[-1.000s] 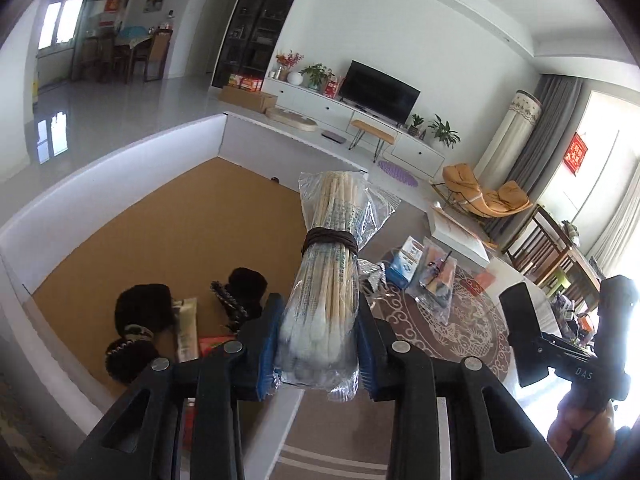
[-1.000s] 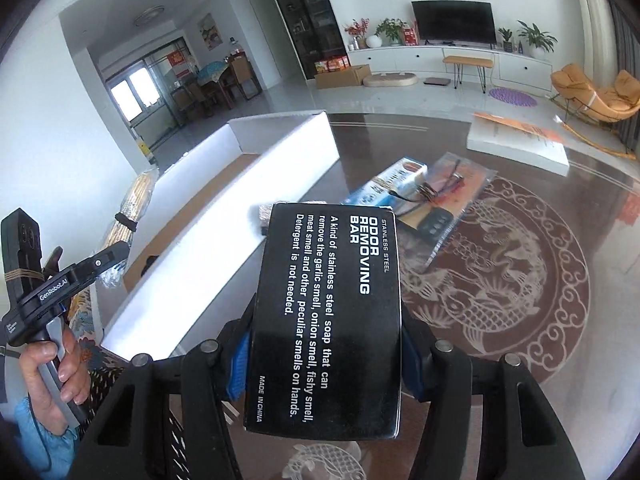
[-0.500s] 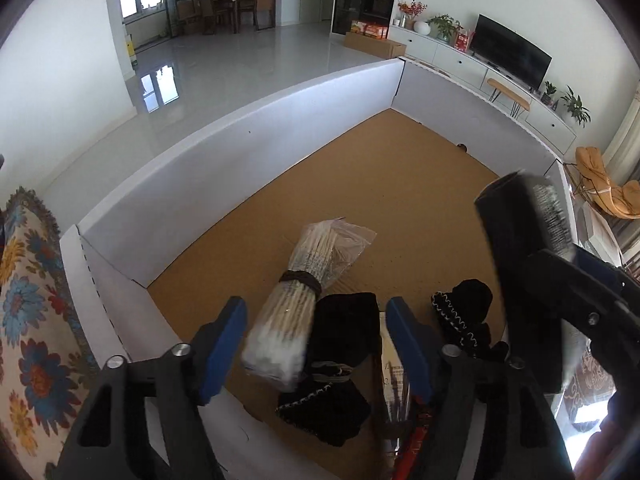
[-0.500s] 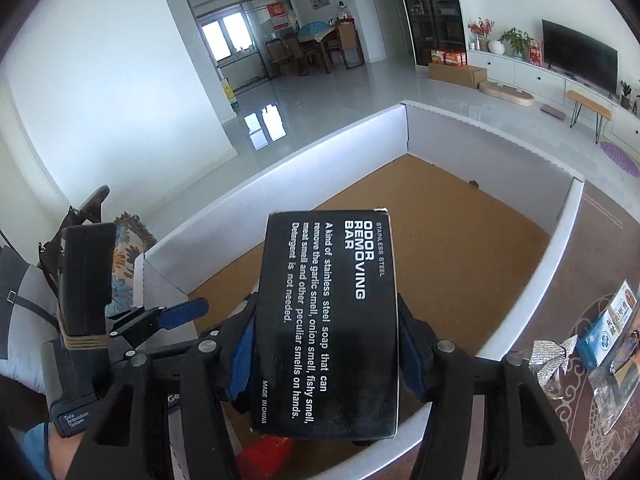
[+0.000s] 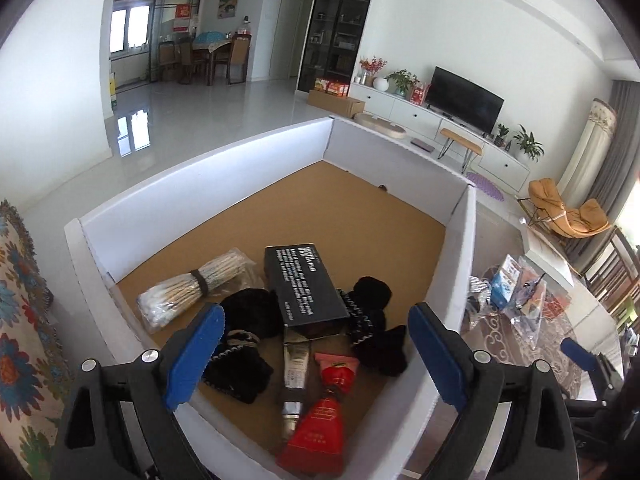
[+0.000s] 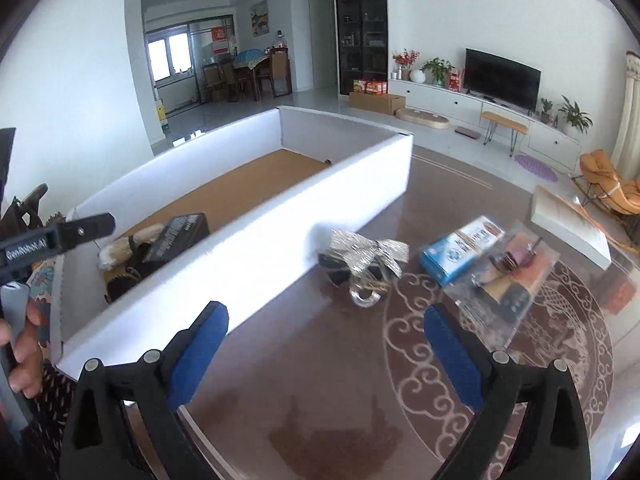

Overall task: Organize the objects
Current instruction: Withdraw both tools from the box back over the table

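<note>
A white box [image 5: 208, 184] with a brown floor holds a bagged bundle of cotton swabs [image 5: 192, 288], a black soap box [image 5: 306, 290], black hair ties [image 5: 372, 320], a silver tube [image 5: 294, 380] and a red tube [image 5: 324, 416]. My left gripper [image 5: 314, 356] is open and empty above the box's near end. My right gripper [image 6: 324, 356] is open and empty over the table, right of the box [image 6: 256, 240]. On the table lie a silver bow clip [image 6: 366, 264], a blue packet [image 6: 460, 250] and a clear bag of items [image 6: 508, 276].
The brown patterned table [image 6: 360, 400] stretches ahead of the right gripper. A white book or tray [image 6: 572, 220] lies at the far right. A floral cushion [image 5: 20, 340] sits left of the box. The left gripper's handle [image 6: 52, 236] shows at the left edge.
The left gripper let go of the swab bundle, which now lies in the box. The right gripper released the black soap box into the box and drew back over the table.
</note>
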`<state>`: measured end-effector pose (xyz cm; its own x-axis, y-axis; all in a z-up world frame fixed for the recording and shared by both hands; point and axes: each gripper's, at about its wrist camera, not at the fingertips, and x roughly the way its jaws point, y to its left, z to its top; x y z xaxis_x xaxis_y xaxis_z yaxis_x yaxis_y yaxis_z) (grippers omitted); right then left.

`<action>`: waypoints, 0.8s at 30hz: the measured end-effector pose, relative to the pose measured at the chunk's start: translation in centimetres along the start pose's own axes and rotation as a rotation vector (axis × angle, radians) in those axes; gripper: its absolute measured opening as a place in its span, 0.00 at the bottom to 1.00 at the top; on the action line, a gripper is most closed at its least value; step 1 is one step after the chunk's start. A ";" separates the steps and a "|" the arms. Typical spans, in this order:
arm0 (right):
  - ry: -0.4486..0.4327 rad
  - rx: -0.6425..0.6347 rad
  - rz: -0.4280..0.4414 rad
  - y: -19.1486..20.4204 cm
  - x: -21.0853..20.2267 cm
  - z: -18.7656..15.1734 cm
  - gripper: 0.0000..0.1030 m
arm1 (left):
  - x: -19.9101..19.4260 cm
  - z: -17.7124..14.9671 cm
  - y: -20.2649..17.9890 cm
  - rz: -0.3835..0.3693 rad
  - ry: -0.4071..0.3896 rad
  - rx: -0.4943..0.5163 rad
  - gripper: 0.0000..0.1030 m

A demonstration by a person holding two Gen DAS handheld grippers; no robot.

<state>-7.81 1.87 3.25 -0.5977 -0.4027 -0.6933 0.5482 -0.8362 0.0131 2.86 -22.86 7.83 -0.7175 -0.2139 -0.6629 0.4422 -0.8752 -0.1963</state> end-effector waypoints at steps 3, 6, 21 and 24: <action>0.048 0.051 -0.139 -5.9 -1.4 -4.6 0.96 | -2.7 -1.2 -4.0 -0.133 -0.052 0.056 0.91; 0.093 0.110 -0.240 -10.8 -3.2 -8.4 0.96 | -4.3 -3.2 -8.6 -0.234 -0.072 0.144 0.91; 0.167 0.183 -0.301 -14.5 -4.8 -13.1 0.96 | 3.9 -13.9 -20.0 -0.249 0.208 0.439 0.92; 0.171 0.186 -0.305 -14.4 -4.6 -13.2 1.00 | 4.8 -14.6 -19.6 -0.226 0.215 0.449 0.92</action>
<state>-5.27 20.67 -3.24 -0.6022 -0.0706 -0.7952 0.2359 -0.9674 -0.0927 -1.35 -0.40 -2.03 -0.6215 0.0535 -0.7816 -0.0171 -0.9984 -0.0547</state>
